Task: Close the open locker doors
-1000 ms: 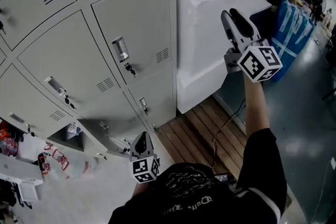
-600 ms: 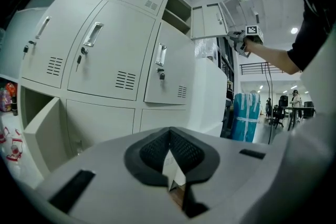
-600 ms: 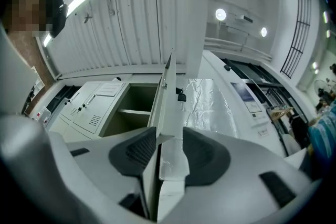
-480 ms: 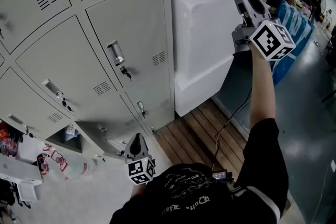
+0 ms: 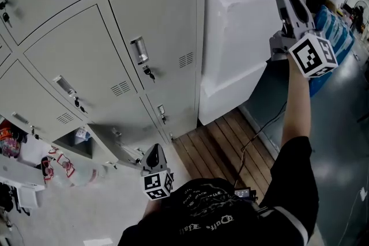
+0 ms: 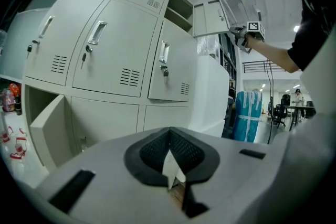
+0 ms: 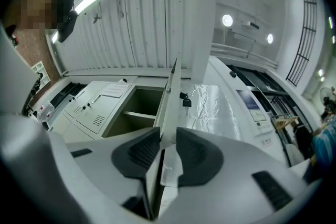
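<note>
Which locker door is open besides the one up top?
The low door at the left, under the row of handled doors: it juts out from its compartment, while its neighbours lie flush.

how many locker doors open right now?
2. A top-row door swung out at the bank's right end, and a lower-row door ajar at lower left. More may sit outside the frames.

Nothing legible; pale lettering on the black shirt (image 5: 242, 227) seems too blurred to read.
</note>
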Demonstrator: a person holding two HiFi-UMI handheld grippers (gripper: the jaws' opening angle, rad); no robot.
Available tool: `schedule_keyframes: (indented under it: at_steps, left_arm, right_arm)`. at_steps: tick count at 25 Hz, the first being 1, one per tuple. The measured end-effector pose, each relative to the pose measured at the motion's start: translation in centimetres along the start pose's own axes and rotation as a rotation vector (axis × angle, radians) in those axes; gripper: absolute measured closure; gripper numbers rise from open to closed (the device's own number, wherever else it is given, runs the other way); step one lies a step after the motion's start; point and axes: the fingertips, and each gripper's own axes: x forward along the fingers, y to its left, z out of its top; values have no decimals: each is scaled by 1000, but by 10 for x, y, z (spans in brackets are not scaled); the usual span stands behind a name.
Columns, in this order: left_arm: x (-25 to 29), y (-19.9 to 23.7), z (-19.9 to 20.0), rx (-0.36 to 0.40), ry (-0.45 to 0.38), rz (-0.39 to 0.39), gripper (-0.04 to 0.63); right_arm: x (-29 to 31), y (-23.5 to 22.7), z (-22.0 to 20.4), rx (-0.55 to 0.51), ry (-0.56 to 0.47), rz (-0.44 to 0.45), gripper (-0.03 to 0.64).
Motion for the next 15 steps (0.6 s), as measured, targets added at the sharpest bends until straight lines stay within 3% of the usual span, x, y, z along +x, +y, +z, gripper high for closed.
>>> schedule_keyframes:
  at_steps: [8,15]
  left_arm:
    - [-7,5,-7,-10,13,25,588]
    - [-20,8,-13,-15,22,44,588]
  right_arm:
    - [-6,56,15,-41,-36,127,518]
    - [-5,102,19,-76,-74,176,515]
